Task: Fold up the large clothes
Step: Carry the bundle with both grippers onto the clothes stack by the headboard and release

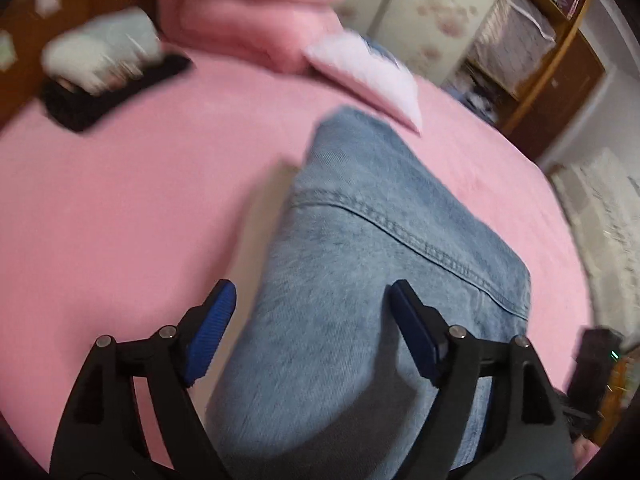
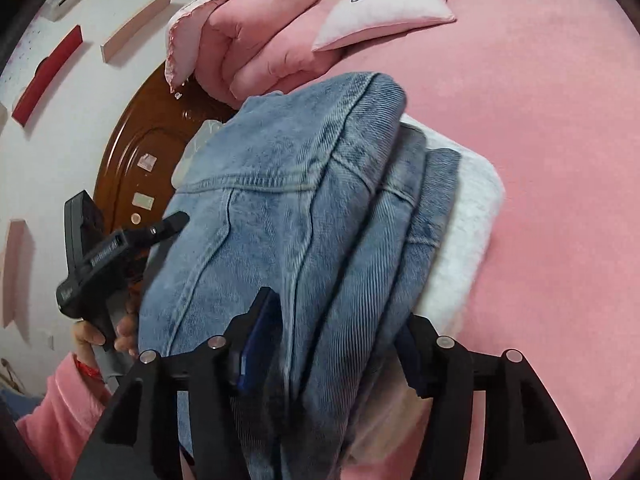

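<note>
Right tongs [image 2: 332, 344] clamp folded denim jacket [image 2: 288, 216]; left tongs [image 1: 312, 316] spread

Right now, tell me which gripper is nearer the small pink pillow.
Probably the left, though neither is close. The left gripper straddles the folded denim jacket, whose far end nearly reaches the pillow. The right gripper grips the jacket's layered edge, farther back.

One folded denim jacket [image 2: 288, 208] with one white fleece lining [image 2: 460, 248]; one pink bed sheet [image 1: 120, 208]; one folded pink quilt [image 2: 256, 40]; one pale pillow [image 2: 384, 12]; two grippers, left [image 1: 312, 336] and right [image 2: 340, 344]; one black flat object [image 1: 104, 92].
</note>
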The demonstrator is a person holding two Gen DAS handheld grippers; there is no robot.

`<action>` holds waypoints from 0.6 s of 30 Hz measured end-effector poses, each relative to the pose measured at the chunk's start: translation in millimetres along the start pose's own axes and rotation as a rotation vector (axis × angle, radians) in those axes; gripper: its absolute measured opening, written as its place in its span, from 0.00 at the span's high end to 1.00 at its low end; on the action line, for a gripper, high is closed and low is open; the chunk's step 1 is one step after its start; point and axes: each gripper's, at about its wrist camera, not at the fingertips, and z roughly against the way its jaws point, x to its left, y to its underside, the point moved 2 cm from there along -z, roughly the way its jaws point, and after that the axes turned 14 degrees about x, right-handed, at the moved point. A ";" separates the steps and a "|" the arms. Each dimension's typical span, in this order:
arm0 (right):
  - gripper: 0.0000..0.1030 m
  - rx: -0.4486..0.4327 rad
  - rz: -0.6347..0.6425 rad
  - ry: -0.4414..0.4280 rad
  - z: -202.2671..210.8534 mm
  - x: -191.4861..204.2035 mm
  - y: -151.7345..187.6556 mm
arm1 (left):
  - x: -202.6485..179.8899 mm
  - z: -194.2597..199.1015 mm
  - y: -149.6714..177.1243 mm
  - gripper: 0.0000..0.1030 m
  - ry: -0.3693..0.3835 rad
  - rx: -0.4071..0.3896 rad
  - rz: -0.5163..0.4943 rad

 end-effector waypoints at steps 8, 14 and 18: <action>0.07 0.062 -0.020 0.091 37.4 -65.4 125.7 | -60.9 74.8 122.9 0.24 -0.242 -0.372 0.176; 0.02 0.127 -0.080 0.184 98.5 -125.0 248.1 | -149.7 102.4 231.2 0.24 -0.194 -0.308 0.159; 0.01 0.157 -0.152 0.272 148.2 -152.2 341.9 | -229.4 105.8 321.0 0.24 -0.113 -0.136 0.134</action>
